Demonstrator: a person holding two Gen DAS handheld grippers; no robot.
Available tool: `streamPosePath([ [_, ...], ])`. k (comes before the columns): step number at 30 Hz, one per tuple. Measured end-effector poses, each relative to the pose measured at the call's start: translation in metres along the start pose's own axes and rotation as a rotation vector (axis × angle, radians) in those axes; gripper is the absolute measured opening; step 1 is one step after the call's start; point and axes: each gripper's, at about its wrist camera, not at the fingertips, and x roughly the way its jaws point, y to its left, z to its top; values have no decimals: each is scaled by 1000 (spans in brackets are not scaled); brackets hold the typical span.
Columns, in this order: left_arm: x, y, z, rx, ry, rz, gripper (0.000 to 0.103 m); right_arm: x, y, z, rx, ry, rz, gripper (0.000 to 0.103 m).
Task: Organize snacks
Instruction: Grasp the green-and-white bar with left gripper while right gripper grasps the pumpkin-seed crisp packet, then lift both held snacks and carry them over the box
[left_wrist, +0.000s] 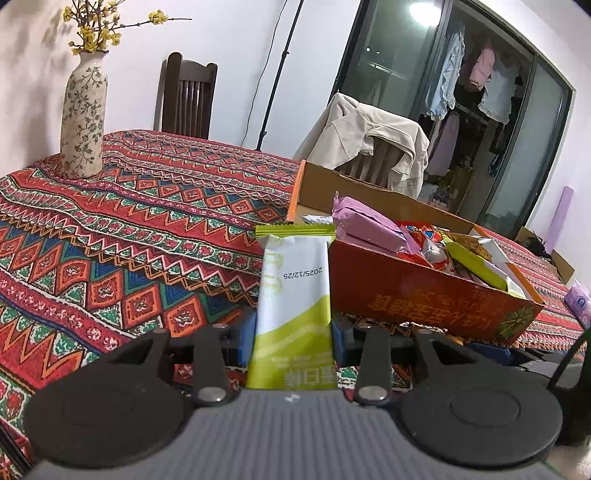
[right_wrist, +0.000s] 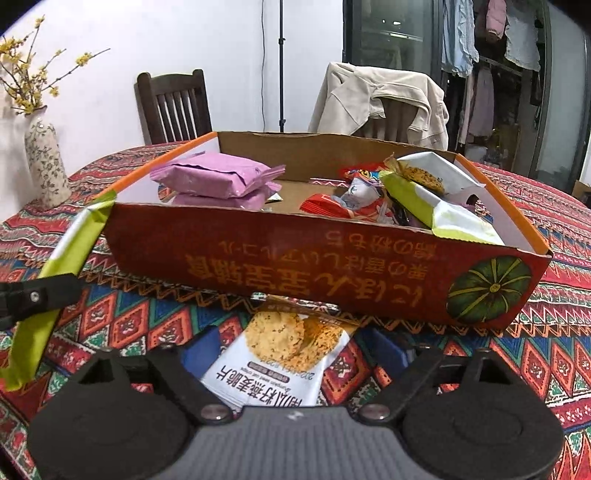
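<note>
Left gripper (left_wrist: 293, 332) pinches a green-white bar (left_wrist: 293, 291) upright, just beside the red box (left_wrist: 424, 295) wall; swinging it in low could snag that wall. Right gripper (right_wrist: 284, 354), jaws spread, straddles a cracker packet (right_wrist: 280, 354) on the tablecloth (right_wrist: 517, 350), tucked against the box; closing here may crush or miss it

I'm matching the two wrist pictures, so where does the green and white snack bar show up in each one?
Left wrist: the snack bar stands upright at centre, clamped in the left gripper.
Right wrist: the same bar is at the left edge, slanting.
Shared landmark: the red box, just right of the bar in both.
</note>
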Motion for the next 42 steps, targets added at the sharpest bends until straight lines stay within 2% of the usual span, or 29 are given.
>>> streamPosePath([
  [1, 0, 0, 0, -2, 1, -2, 41, -2, -1, 0, 3, -5, 2, 66],
  [5, 2, 2, 0, -11, 8, -9, 41, -10, -4, -4, 4, -14, 12, 53],
  [10, 3, 3, 0, -16, 13, -11, 41, -19, -6, -9, -2, -22, 36, 45],
  [16, 1, 1, 0, -11, 4, -24, 41, -33, -9, -13, 11, -47, 62, 43],
  [28, -25, -25, 4, 69, -79, -64, 41, -73, -25, -12, 35, -148, 89, 43],
  [42, -34, -69, 44, 107, -118, -107, 41, -97, -58, 19, 74, -273, 90, 43],
])
